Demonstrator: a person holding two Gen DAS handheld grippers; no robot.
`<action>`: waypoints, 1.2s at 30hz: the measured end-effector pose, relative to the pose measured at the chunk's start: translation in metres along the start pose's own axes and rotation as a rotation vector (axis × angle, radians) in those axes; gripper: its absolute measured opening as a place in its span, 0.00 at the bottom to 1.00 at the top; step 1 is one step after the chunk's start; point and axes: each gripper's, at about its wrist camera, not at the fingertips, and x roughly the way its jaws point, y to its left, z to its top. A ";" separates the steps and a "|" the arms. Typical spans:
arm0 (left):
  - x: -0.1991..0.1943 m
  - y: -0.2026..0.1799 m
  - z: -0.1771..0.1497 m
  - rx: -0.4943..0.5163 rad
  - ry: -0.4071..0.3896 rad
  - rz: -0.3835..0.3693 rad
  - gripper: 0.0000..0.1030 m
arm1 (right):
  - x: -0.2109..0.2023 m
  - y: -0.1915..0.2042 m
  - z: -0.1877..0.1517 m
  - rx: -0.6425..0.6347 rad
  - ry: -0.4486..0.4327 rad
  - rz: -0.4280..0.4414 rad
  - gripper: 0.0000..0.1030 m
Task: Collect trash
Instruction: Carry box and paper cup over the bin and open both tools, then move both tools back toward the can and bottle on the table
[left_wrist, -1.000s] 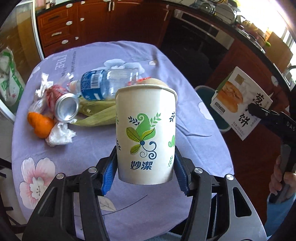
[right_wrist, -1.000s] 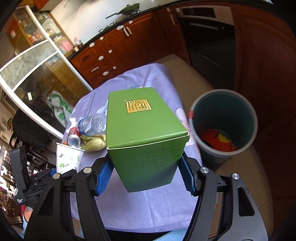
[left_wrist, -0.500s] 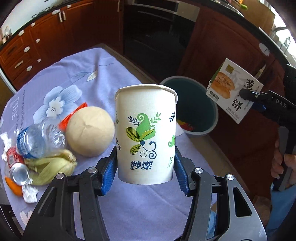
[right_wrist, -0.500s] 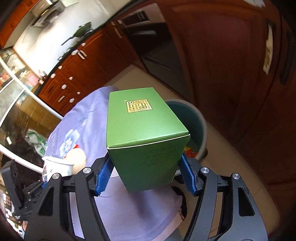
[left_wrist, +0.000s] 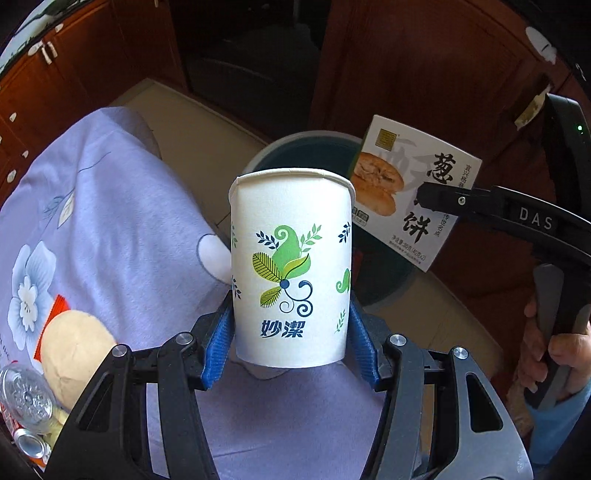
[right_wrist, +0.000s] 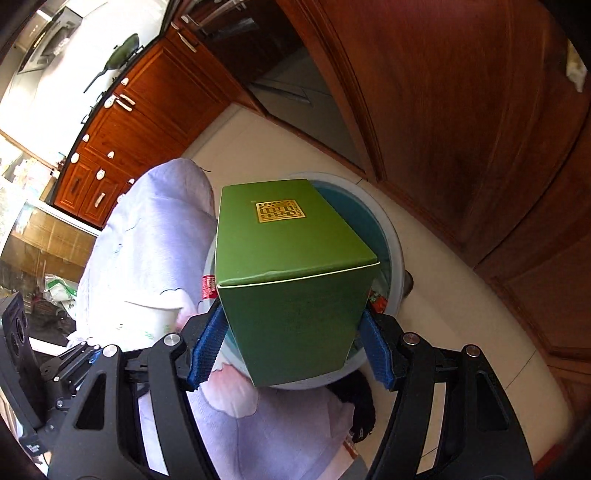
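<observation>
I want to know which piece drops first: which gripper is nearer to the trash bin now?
Right. The right gripper holds the green box directly over the trash bin. The left gripper, holding the paper cup, is above the table edge beside it.

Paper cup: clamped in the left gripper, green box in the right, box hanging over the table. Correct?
Not quite. In the right wrist view the green box hangs over the trash bin, not the table. The rest stands: left gripper clamps the paper cup, right gripper the box.

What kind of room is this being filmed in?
Most likely a home kitchen. Wooden cabinets with white handles line the wall, a pan sits on the counter, and a table under a flowered cloth stands beside a waste bin.
</observation>
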 end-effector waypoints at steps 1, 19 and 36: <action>0.005 -0.003 0.003 0.006 0.009 0.002 0.59 | 0.002 -0.002 0.000 0.005 0.004 -0.003 0.65; -0.001 0.010 -0.009 -0.062 -0.006 0.018 0.93 | 0.008 0.000 -0.005 0.071 0.045 -0.029 0.83; -0.090 0.068 -0.088 -0.197 -0.122 0.057 0.96 | -0.020 0.087 -0.040 -0.090 0.056 -0.013 0.85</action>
